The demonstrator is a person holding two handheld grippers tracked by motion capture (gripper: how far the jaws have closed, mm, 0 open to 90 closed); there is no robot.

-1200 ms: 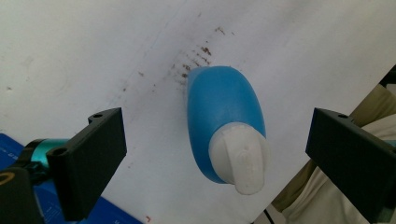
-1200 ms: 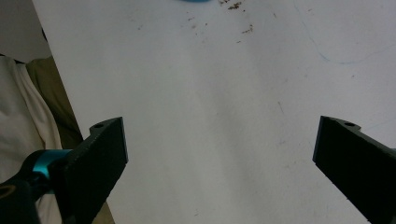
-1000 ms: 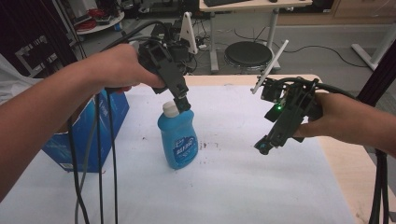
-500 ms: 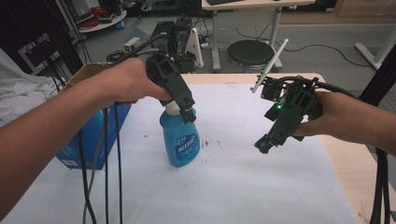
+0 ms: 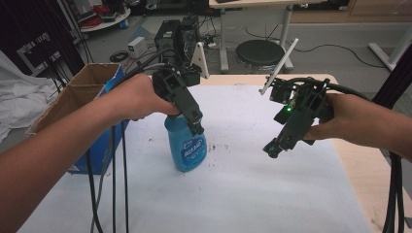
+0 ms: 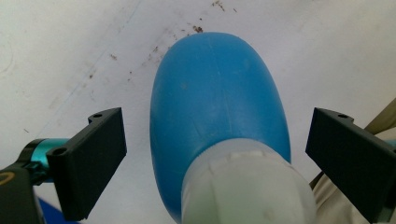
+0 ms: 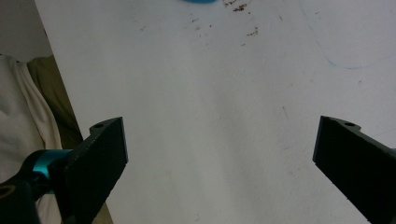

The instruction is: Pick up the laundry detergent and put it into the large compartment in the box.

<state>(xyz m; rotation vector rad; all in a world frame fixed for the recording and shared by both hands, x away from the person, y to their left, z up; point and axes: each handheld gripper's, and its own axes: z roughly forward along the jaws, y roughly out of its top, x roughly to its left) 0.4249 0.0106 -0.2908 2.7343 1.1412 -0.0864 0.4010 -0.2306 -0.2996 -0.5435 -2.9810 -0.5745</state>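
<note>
A blue plastic bottle (image 5: 187, 150) with a white cap stands upright on the white table cover (image 5: 243, 194), left of the middle. My left gripper (image 5: 197, 124) comes down over its top and hides the cap in the high view. In the left gripper view the bottle (image 6: 215, 88) and its white cap (image 6: 243, 186) sit between the two jaws of my left gripper (image 6: 217, 140), which is open, with a gap on each side. My right gripper (image 5: 272, 148) hovers to the right of the bottle. It is open over bare cover (image 7: 224, 140), with nothing between its jaws.
An open cardboard box (image 5: 82, 92) with a blue side stands at the table's left edge. Brown crumbs (image 5: 218, 145) lie beside the bottle. Black cables (image 5: 114, 184) hang from the left hand. Bare wood (image 5: 362, 165) borders the cover on the right.
My left gripper has come down from above the cap to straddle the bottle's top. The bottle and my right gripper have stayed where they were.
</note>
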